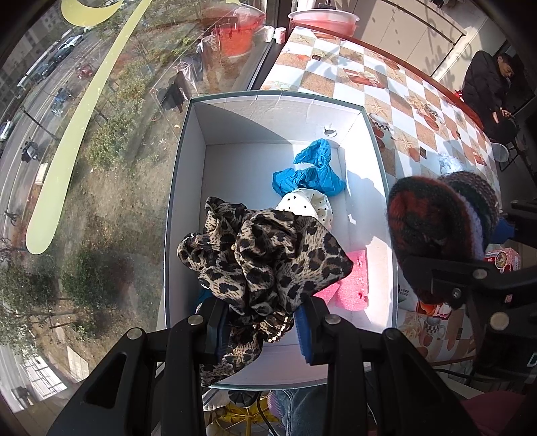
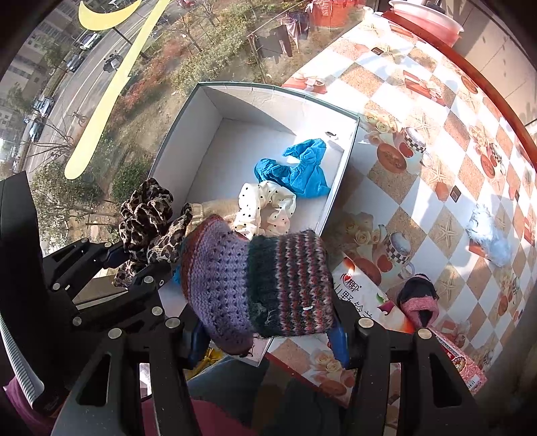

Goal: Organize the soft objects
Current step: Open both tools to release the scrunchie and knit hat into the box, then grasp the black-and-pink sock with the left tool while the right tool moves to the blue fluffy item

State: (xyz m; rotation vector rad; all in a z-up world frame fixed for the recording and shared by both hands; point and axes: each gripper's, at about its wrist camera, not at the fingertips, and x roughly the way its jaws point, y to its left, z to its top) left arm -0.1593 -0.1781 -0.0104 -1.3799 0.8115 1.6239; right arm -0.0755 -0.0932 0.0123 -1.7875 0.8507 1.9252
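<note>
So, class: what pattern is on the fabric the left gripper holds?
Leopard print, tan with black spots, on the scrunchie; clearest in the left wrist view.

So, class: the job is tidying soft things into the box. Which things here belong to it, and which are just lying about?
Part of the job:
- leopard scrunchie, in the left gripper
- knitted hat, in the right gripper
- white box
- blue cloth, dotted scrunchie, pink foam, all inside
- fluffy blue thing, pink-and-black sock, on the table

Lying about:
- red basin
- printed carton
</note>
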